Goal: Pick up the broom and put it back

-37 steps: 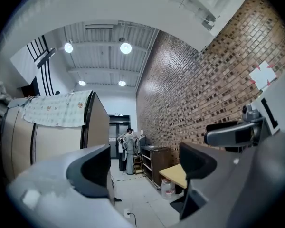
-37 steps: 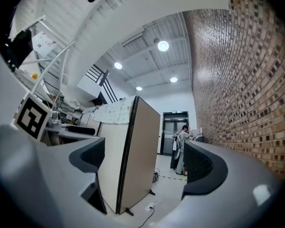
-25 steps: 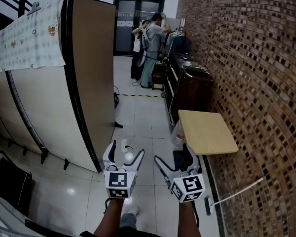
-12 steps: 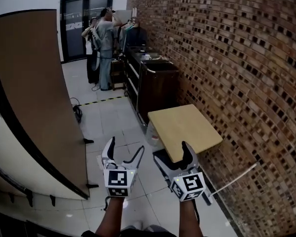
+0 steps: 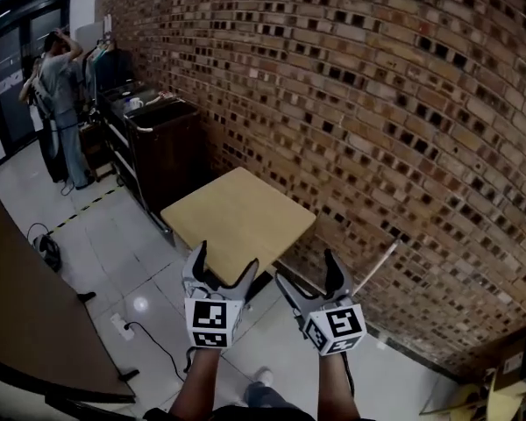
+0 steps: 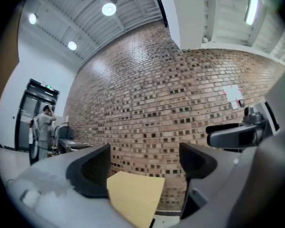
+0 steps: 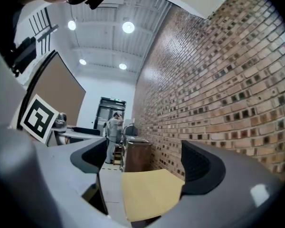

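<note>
One broom [image 5: 377, 267] near right claw [image 5: 304, 268]

Commercial-looking hall — long brick wall [image 5: 377, 103], glossy tiled floor [image 5: 114, 253], glass double doors [image 5: 13, 68], dark cabinets [image 5: 167, 147] along wall.

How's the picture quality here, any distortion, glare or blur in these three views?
Head view: the fisheye bows the brick wall; a glare spot shines on the floor. Left gripper view: dark corners, ceiling lights blown out, close foreground soft. Right gripper view: brick wall bowed too, table fairly sharp.
</note>
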Demonstrator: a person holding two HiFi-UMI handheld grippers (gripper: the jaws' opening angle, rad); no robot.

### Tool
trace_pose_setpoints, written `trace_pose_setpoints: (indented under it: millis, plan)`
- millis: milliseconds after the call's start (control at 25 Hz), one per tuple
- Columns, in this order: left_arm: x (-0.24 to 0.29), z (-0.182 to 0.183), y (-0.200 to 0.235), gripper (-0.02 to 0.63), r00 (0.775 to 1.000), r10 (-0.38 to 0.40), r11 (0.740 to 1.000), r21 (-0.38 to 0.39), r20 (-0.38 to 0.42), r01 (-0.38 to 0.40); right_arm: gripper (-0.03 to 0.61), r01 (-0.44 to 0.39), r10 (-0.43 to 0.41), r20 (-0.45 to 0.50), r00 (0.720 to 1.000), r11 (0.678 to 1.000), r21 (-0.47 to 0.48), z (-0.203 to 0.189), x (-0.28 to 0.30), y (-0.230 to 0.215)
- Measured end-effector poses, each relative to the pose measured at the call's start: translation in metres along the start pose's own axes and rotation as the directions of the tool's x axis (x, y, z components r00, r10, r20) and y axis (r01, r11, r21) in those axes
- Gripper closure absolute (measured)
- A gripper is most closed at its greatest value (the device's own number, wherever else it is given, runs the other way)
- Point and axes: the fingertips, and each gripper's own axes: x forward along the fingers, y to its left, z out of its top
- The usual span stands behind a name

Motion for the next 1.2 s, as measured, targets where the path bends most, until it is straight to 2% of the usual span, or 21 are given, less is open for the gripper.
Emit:
trace_pose_setpoints:
  millis: [160, 280, 400, 560, 840, 1040, 1200]
  plan:
    - [0.079, -0.002, -0.064, 0.153, 0.988, -0.152, 0.988, 0.003, 0.017, 0.151, 0.083, 0.127, -0.127, 0.026, 0.992, 0.992, 0.005, -0.006, -0.009, -0.078]
    - [0.135, 0.002, -0.122, 0.153, 0.968, -0.249, 0.968, 0.031, 0.018, 0.248, 0.084, 0.219, -0.218, 0.024, 0.976, 0.974, -0.051, -0.006, -0.022, -0.137]
    - [0.183, 0.006, -0.183, 0.153, 0.934, -0.356, 0.934, 0.033, 0.021, 0.356, 0.087, 0.333, -0.333, 0.022, 0.943, 0.934, -0.128, -0.007, -0.039, -0.194]
    - [0.227, 0.003, -0.239, 0.153, 0.89, -0.456, 0.89, 0.022, 0.01, 0.456, 0.087, 0.43, -0.43, 0.009, 0.903, 0.9, -0.071, -0.021, -0.06, -0.256]
    - [0.268, -0.003, -0.284, 0.155, 0.848, -0.529, 0.848, 0.018, 0.002, 0.529, 0.089, 0.543, -0.543, -0.016, 0.839, 0.839, -0.028, -0.037, -0.084, -0.32]
    - [0.303, -0.004, -0.291, 0.155, 0.826, -0.563, 0.826, 0.008, 0.007, 0.563, 0.09, 0.576, -0.577, -0.028, 0.817, 0.817, -0.032, -0.04, -0.069, -0.346]
    - [0.333, 0.003, -0.295, 0.153, 0.795, -0.606, 0.796, 0.016, 0.029, 0.606, 0.091, 0.625, -0.627, -0.014, 0.779, 0.779, -0.052, -0.035, -0.058, -0.37]
